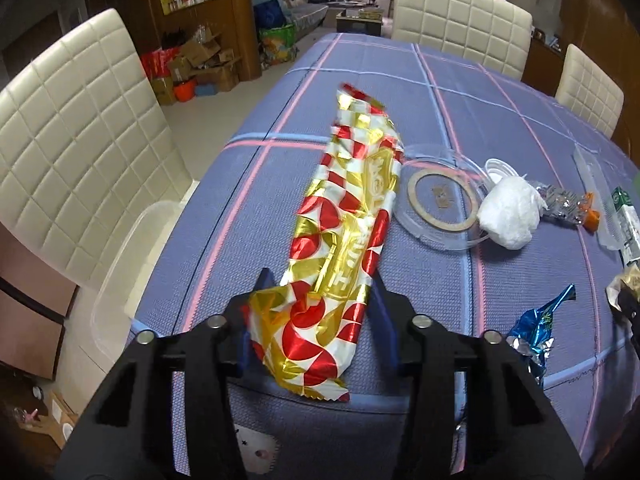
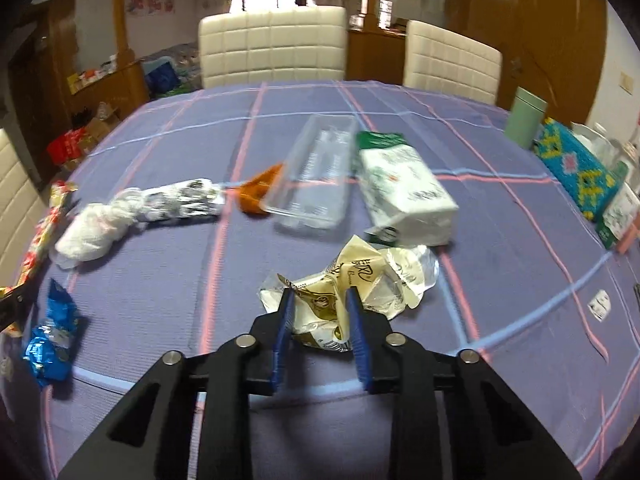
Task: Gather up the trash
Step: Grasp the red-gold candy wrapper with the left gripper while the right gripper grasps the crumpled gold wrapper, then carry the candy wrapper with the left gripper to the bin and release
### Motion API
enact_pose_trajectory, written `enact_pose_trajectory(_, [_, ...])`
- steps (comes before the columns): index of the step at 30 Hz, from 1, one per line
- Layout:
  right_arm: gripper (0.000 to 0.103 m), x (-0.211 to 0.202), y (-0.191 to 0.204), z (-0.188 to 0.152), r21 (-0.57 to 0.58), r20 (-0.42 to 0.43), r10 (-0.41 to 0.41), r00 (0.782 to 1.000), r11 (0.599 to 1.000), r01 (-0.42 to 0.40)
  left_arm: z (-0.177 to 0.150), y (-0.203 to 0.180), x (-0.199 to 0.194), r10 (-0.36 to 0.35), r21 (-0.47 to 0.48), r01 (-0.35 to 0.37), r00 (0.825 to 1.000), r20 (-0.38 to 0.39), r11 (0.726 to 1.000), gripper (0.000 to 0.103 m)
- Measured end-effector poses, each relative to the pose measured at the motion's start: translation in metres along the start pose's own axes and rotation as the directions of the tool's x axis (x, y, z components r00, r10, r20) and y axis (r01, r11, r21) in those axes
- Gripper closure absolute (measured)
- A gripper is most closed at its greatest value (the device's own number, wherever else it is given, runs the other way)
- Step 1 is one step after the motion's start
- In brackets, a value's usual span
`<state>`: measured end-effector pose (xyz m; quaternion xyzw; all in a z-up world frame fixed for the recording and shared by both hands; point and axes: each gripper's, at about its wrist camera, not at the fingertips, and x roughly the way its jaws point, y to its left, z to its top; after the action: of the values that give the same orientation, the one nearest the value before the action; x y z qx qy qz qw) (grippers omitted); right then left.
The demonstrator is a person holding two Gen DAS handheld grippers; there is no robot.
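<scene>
Here we have a piece of trash in each gripper at once. In the left wrist view, the left gripper [image 1: 320,300] has its jaws pressed on the near end of a long red-and-gold wrapper [image 1: 344,216], which runs up the middle of the frame across the blue checked tablecloth [image 1: 420,80]. We take it near one end, probably because the wrapper is narrow there and the rest can simply trail when it lifts.

In the right wrist view, the right gripper [image 2: 320,308] is clamped on a crumpled cream-coloured wrapper [image 2: 348,284] at the lower centre of the frame. The wrapper is already bunched up, so a pinch across its near folds looks enough to carry the whole wad.

The remaining trash lies loose on the cloth: a white wad of paper [image 2: 92,228] at the left, a silvery wrapper [image 2: 184,200] touching it, an orange scrap [image 2: 256,192], a clear plastic tray [image 2: 316,176] in the middle, a white-and-green pack [image 2: 400,188] just right of the tray, and a blue foil wrapper [image 2: 52,340] at the lower left. In the left view a clear round lid [image 1: 440,200] sits beside the long wrapper.

A clear plastic bin [image 1: 132,264] shows at the left edge of the left view, off the table beside a cream chair [image 1: 80,140]; we judge that it is where the trash goes.
</scene>
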<state>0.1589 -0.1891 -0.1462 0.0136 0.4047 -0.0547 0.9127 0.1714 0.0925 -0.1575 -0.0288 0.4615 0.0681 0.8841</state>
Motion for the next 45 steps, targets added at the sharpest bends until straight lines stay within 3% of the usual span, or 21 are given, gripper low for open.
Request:
enact_pose_trajectory(4, [0.083,-0.006,0.012,0.002,-0.023,0.021,0.059,0.998,0.998,-0.058,0.0,-0.001,-0.006,0.004,0.009,-0.005,0.999,0.033,1.0,0.074])
enact_pose_trajectory(7, [0.083,-0.013,0.024,0.003,-0.049,0.034,0.083,0.996,0.995,-0.081,0.0,0.002,-0.014,-0.005,0.007,0.005,0.998,0.056,1.0,0.075])
enact_pose_trajectory(21, [0.083,-0.055,0.075,-0.003,-0.168,0.084,0.175,0.981,0.973,-0.159,-0.014,0.03,-0.065,0.008,-0.008,-0.007,0.987,0.163,1.0,0.075])
enact_pose_trajectory(45, [0.083,-0.095,0.141,-0.01,-0.318,0.106,0.267,0.958,0.922,-0.222,-0.039,0.078,-0.099,0.048,-0.061,-0.036,0.975,0.215,0.997,0.075])
